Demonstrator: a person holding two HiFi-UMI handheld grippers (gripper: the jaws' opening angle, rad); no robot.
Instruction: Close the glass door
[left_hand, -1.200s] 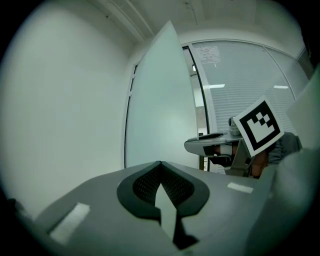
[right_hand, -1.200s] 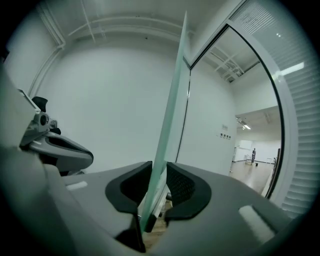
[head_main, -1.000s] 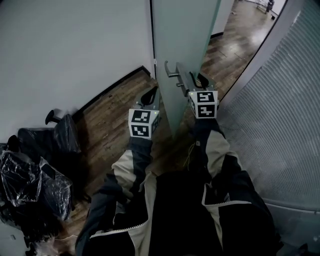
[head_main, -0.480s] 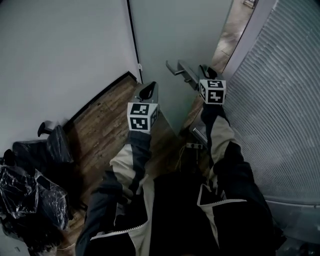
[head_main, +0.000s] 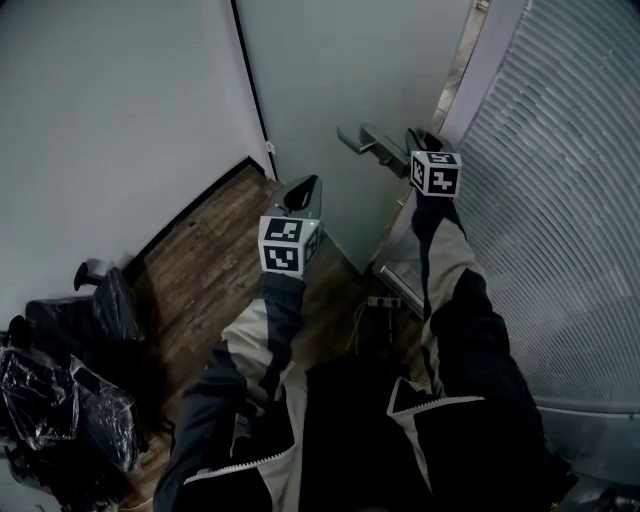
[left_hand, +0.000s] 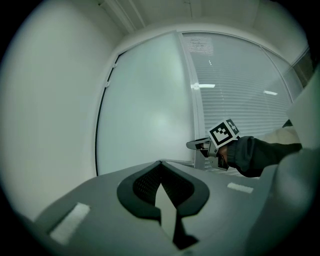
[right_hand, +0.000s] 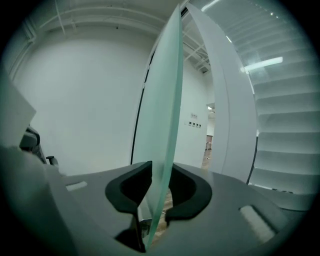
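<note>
Right gripper (head_main: 424, 141): at the free edge of the glass door (head_main: 350, 70), beside the handle. Jaws partly apart and opening, with the pane's edge standing between them. The pads lie close to both faces, and I see no firm clamp.
Left gripper (head_main: 304, 189): held clear of the door on the room side, pointing at the frosted pane. Jaws meet at the tips, nothing between them.
Sleeves (head_main: 270, 330): dark with pale panels, one arm behind each gripper.
Handle (head_main: 358, 140): metal lever on the room-side face, sticking out toward the left gripper, just left of the right gripper.
Glass door: frosted, upright, swung nearly to its frame. Only a narrow slit (head_main: 460, 60) is left at the free edge, with wood flooring showing through it.
Frame post (head_main: 490, 50): white, just right of the slit.
Ribbed wall (head_main: 570, 200): pale, curved, running on from the post.
Plain wall (head_main: 110, 120): white, on the hinge side, with a dark skirting along its foot.
Floor (head_main: 200, 250): dark wood planks.
Corner, lower left: chairs wrapped in black plastic (head_main: 60, 400), well apart from the door.
</note>
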